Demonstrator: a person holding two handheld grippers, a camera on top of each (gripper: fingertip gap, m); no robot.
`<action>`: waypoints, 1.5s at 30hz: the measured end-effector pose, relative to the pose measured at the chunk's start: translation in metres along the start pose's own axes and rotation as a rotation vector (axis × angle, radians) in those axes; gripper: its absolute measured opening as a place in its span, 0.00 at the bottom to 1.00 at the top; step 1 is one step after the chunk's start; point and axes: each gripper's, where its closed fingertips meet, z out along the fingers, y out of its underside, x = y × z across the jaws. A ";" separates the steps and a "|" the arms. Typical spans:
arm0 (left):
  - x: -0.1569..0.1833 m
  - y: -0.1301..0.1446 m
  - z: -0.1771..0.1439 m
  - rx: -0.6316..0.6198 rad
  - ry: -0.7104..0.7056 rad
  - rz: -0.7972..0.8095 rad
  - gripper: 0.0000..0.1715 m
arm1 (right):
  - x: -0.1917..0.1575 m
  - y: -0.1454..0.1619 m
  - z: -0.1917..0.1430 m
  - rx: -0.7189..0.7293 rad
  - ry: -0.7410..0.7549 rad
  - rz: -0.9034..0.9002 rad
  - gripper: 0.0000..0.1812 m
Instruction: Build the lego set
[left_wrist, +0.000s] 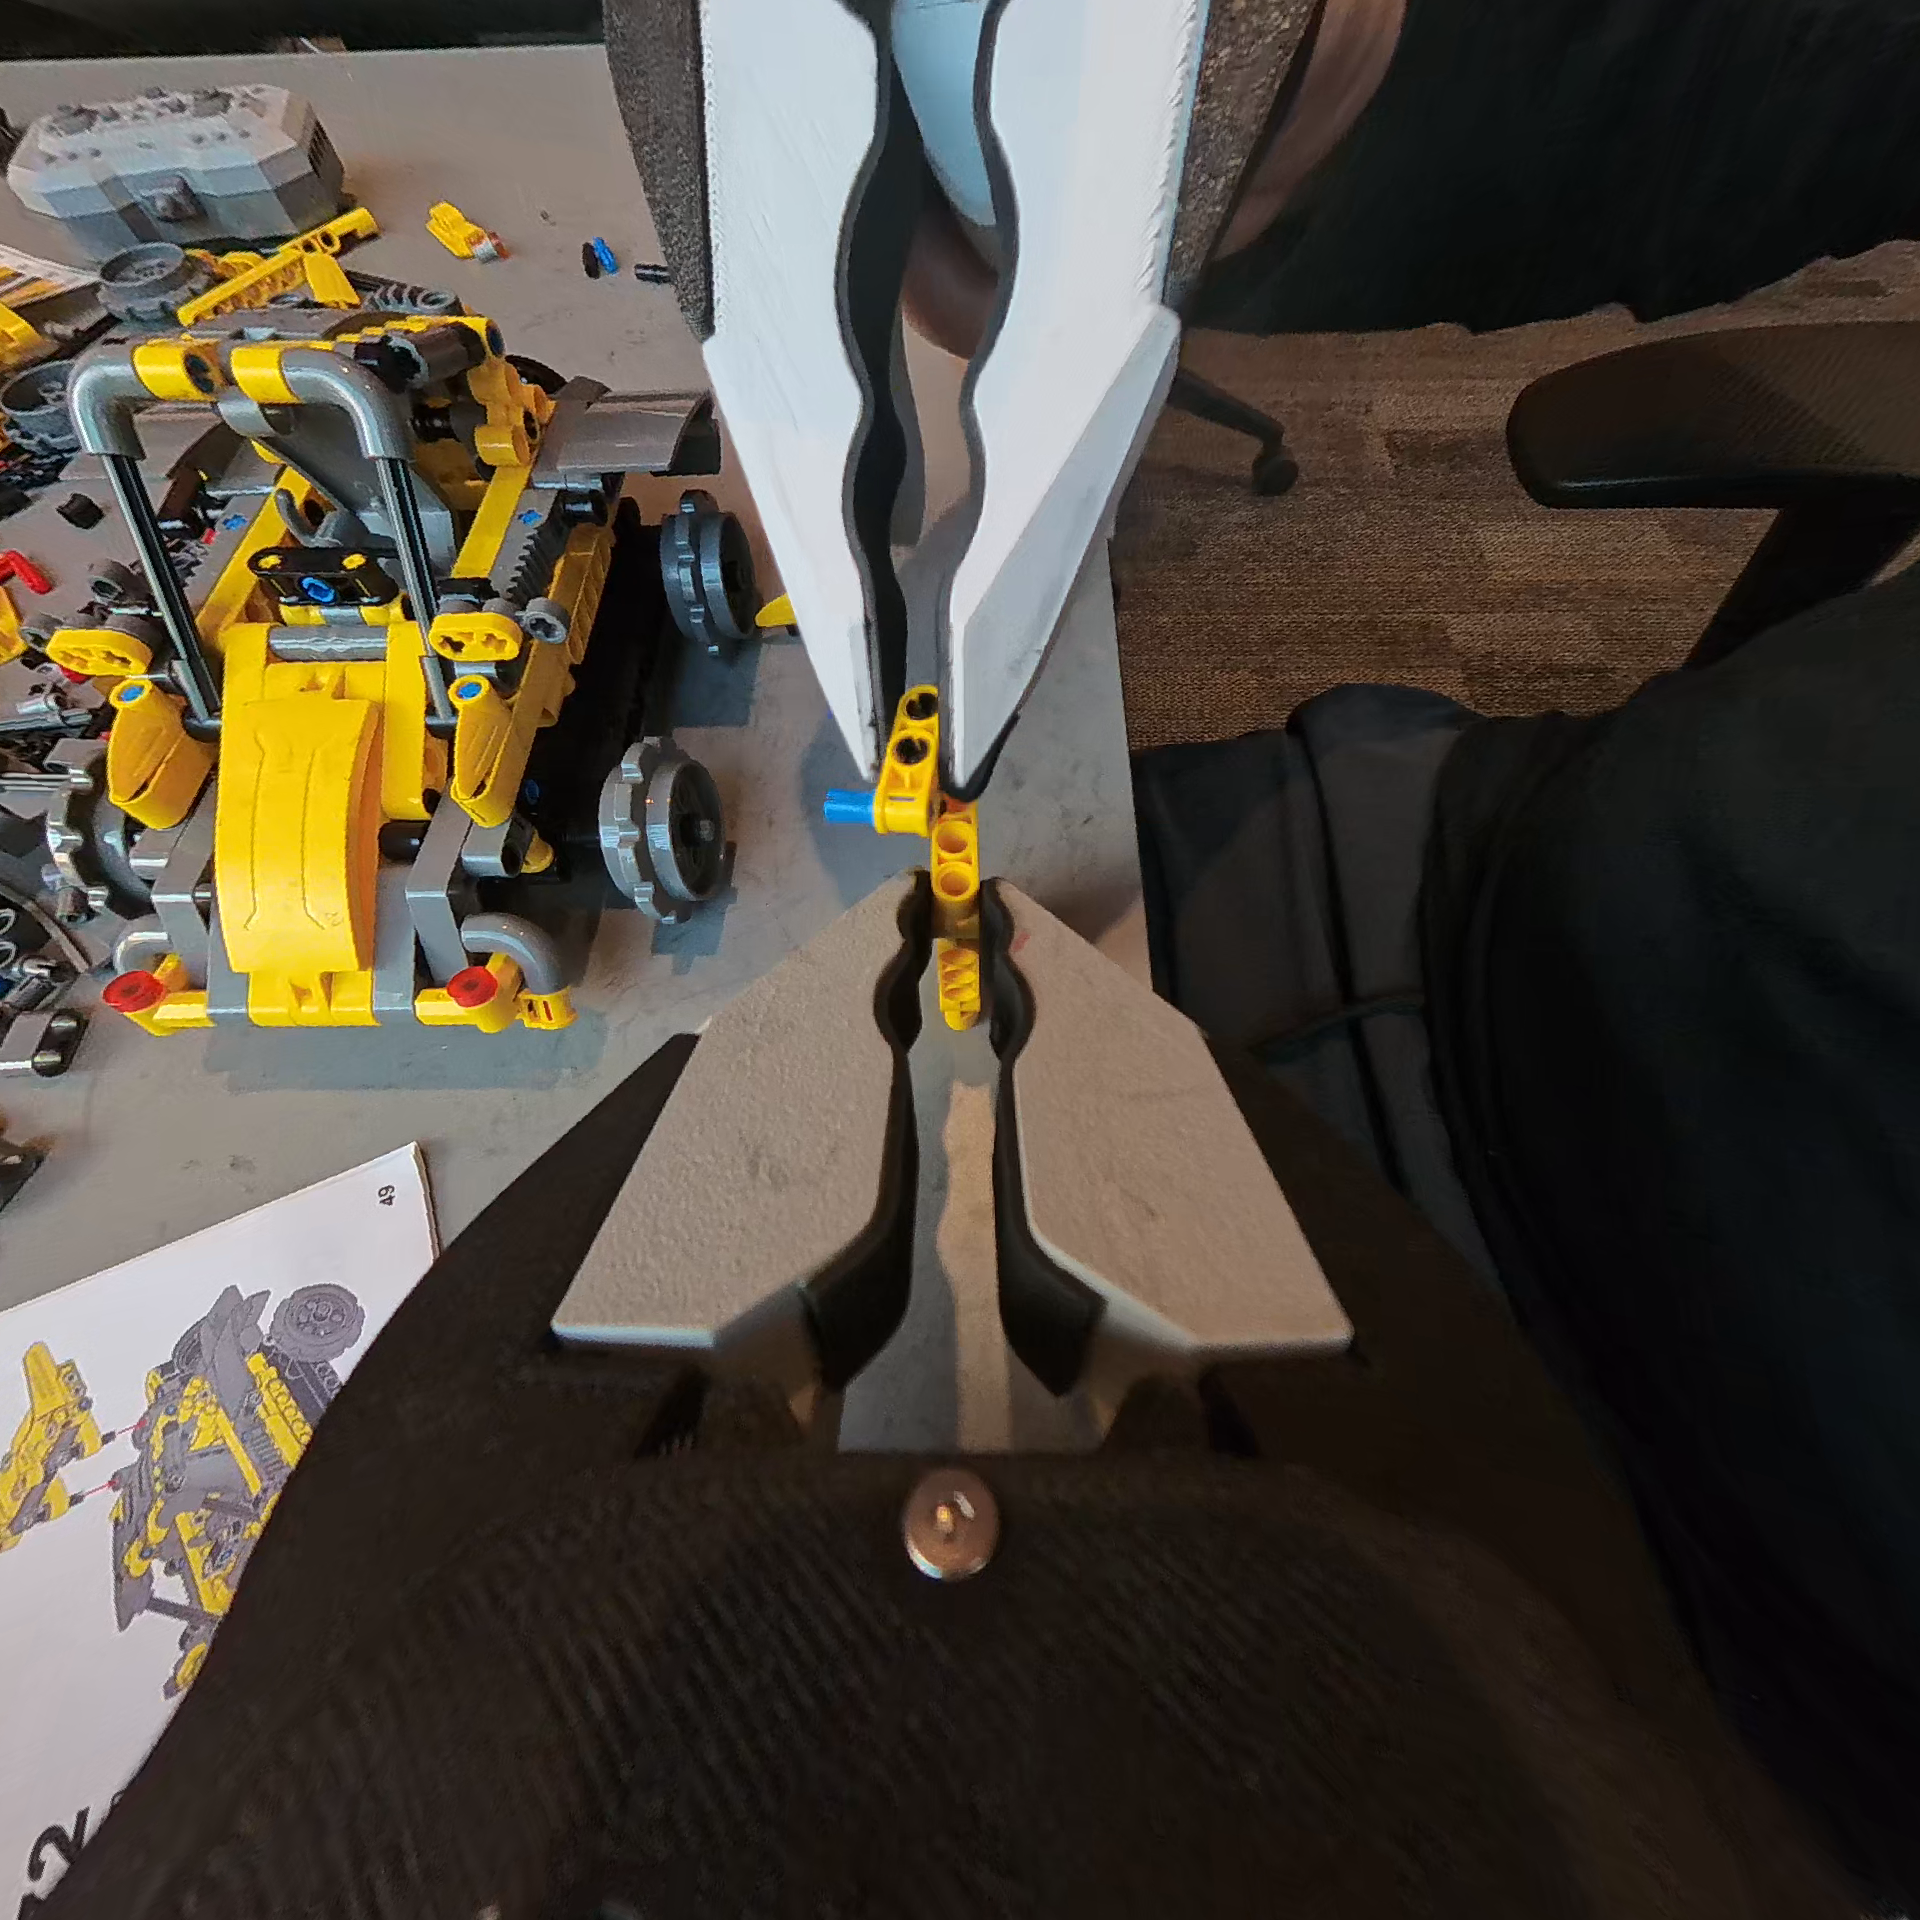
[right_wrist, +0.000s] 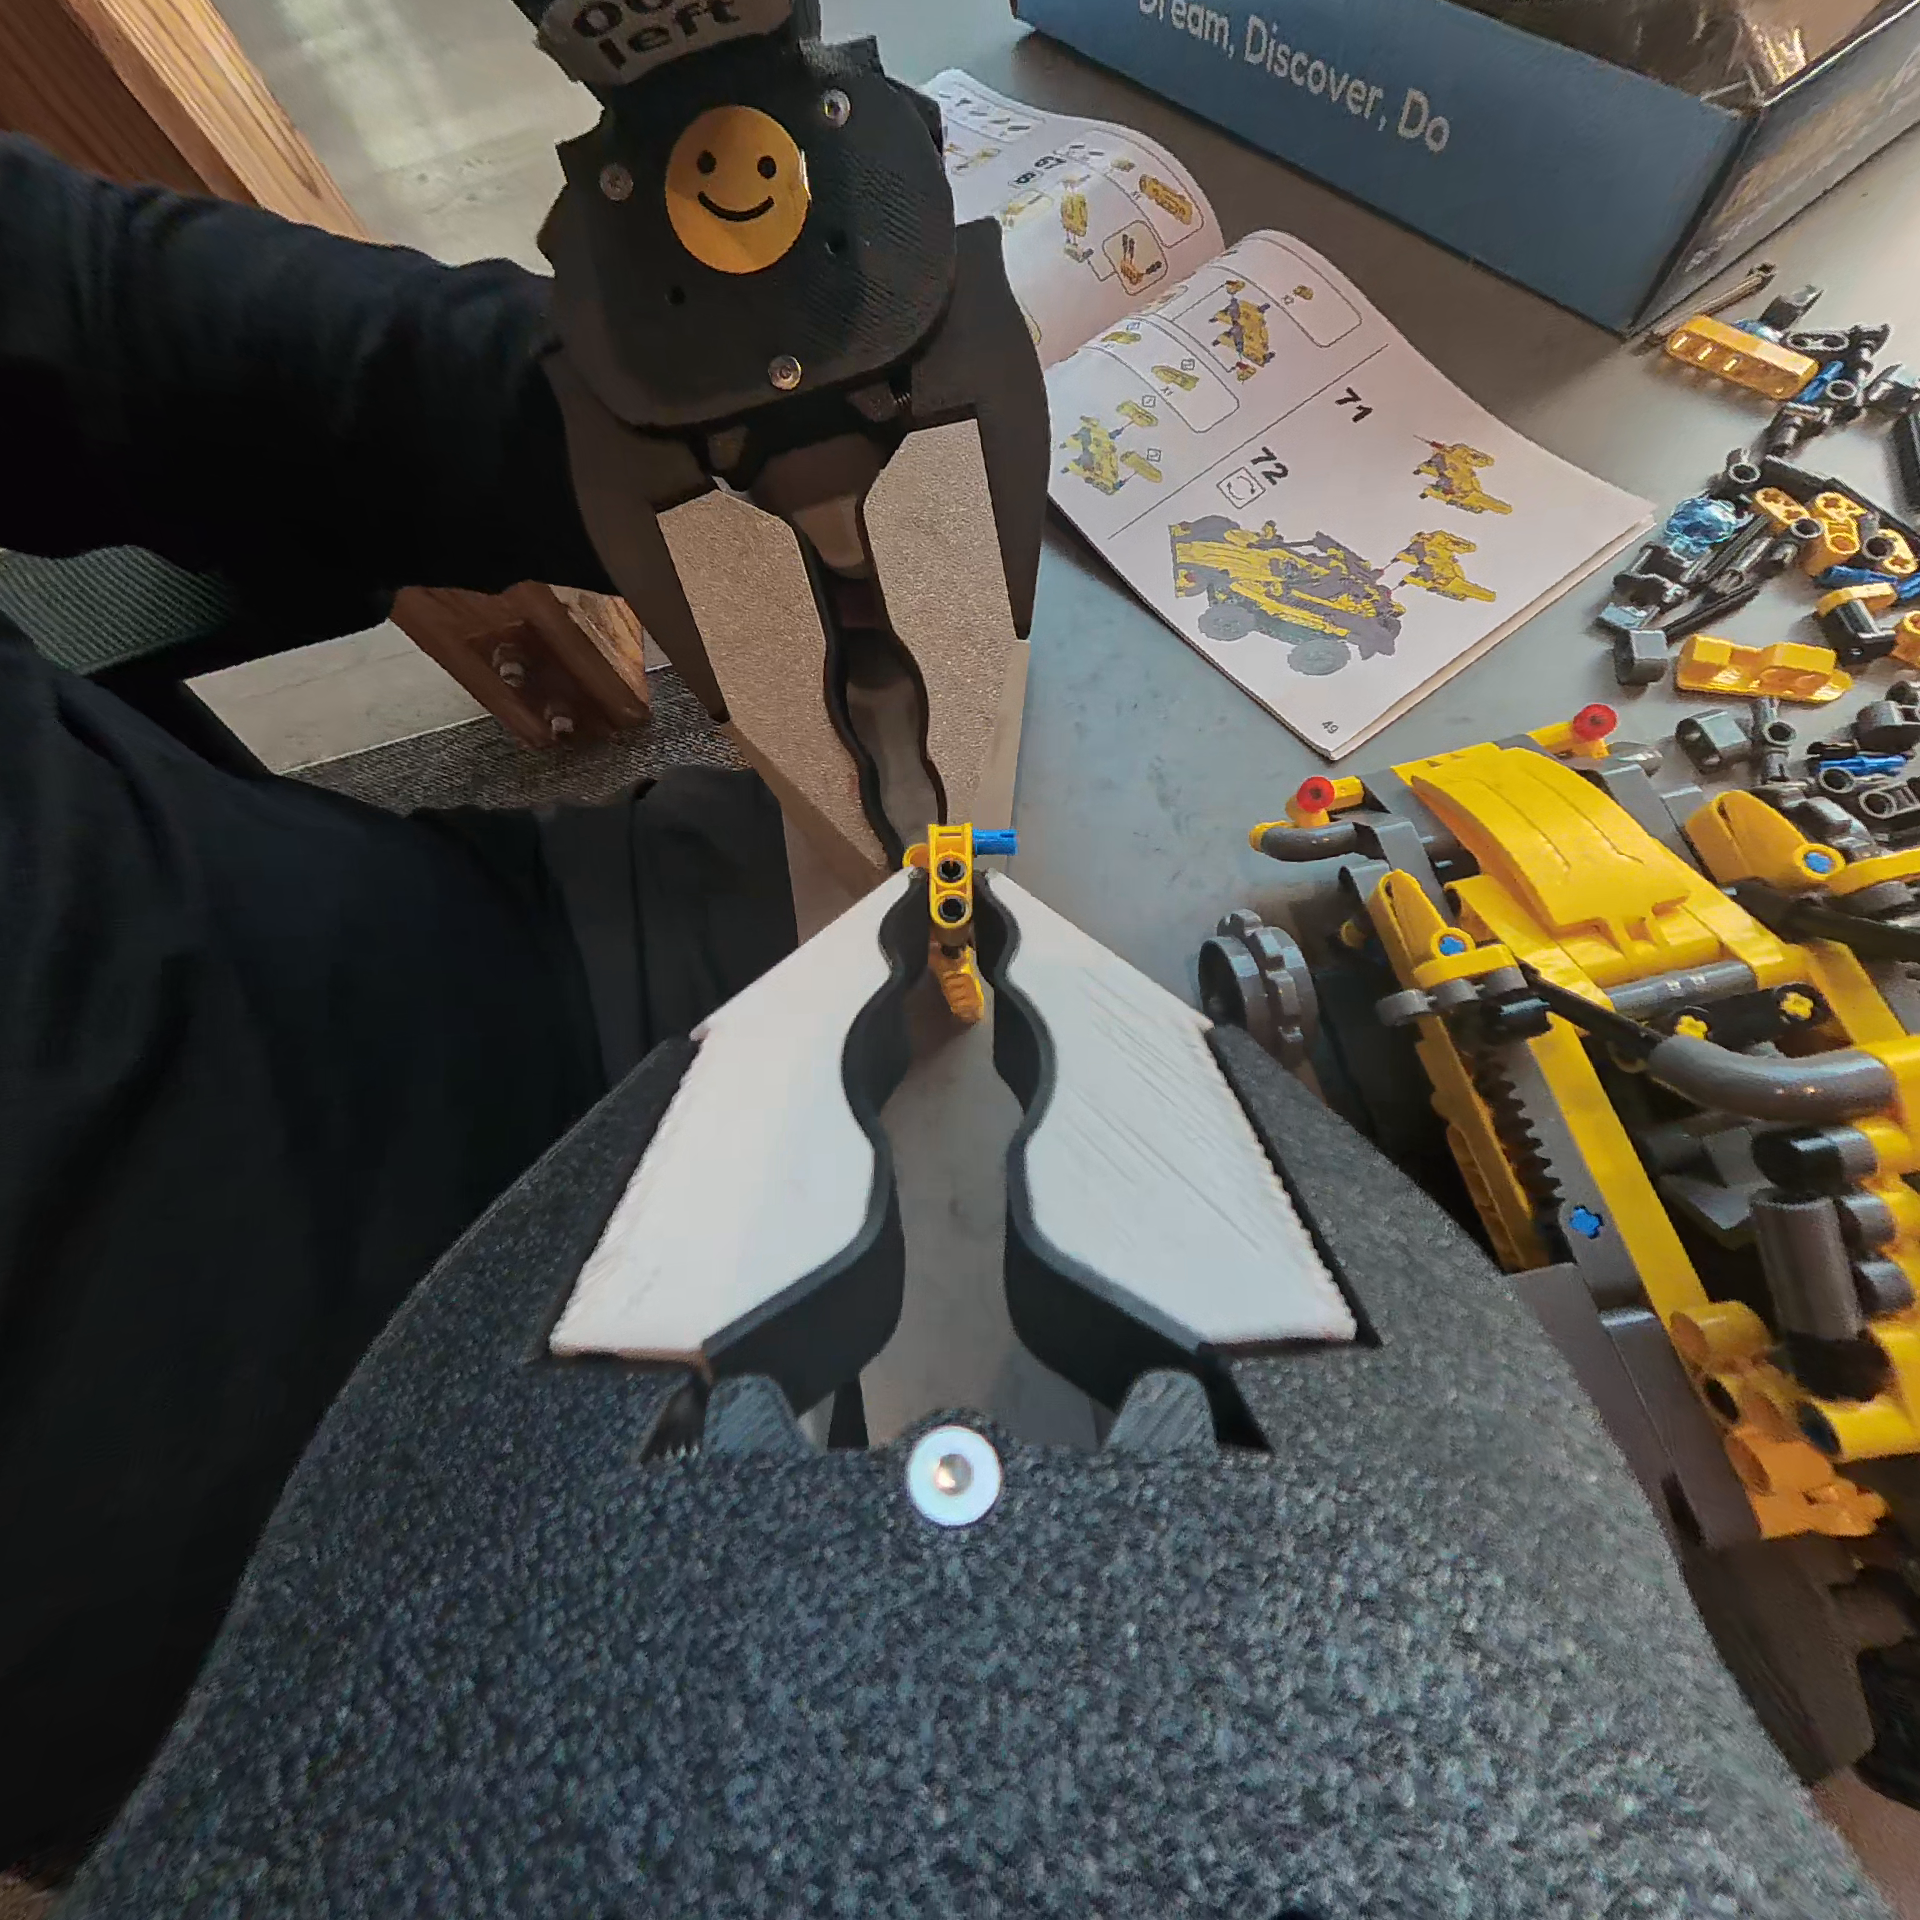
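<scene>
My left gripper (left_wrist: 956, 883), with grey fingers, is shut on a short yellow holed beam (left_wrist: 956, 951) that pokes out past its tips. My right gripper (left_wrist: 914, 774), with white fingers, reaches in from the top and is shut on a second yellow holed piece (left_wrist: 907, 753) with a blue pin (left_wrist: 847, 805) sticking out sideways. The two pieces meet tip to tip over the table's corner. In the right wrist view my right gripper (right_wrist: 948, 883) pinches its yellow piece (right_wrist: 948, 896) with the blue pin (right_wrist: 995, 842). The black left gripper (right_wrist: 920, 836) faces it.
A large yellow and grey model vehicle (left_wrist: 312, 748) stands on the grey table (left_wrist: 1039, 644) beside the grippers; it also shows in the right wrist view (right_wrist: 1621, 1039). An open instruction booklet (right_wrist: 1299, 468), a blue box (right_wrist: 1455, 135) and loose parts (right_wrist: 1787, 582) lie around. An office chair (left_wrist: 1714, 416) stands off the table. My left and right fingertips are right by each other.
</scene>
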 end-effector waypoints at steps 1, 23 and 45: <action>0.000 0.000 0.000 0.000 0.000 0.000 0.03 | -0.001 -0.001 -0.001 0.001 -0.004 0.001 0.04; 0.006 0.000 -0.001 -0.001 0.119 -0.076 0.02 | -0.006 -0.003 0.000 0.287 -0.153 0.173 0.04; 0.012 0.000 -0.001 -0.002 0.158 -0.052 0.03 | -0.013 -0.003 0.003 0.286 -0.069 0.130 0.04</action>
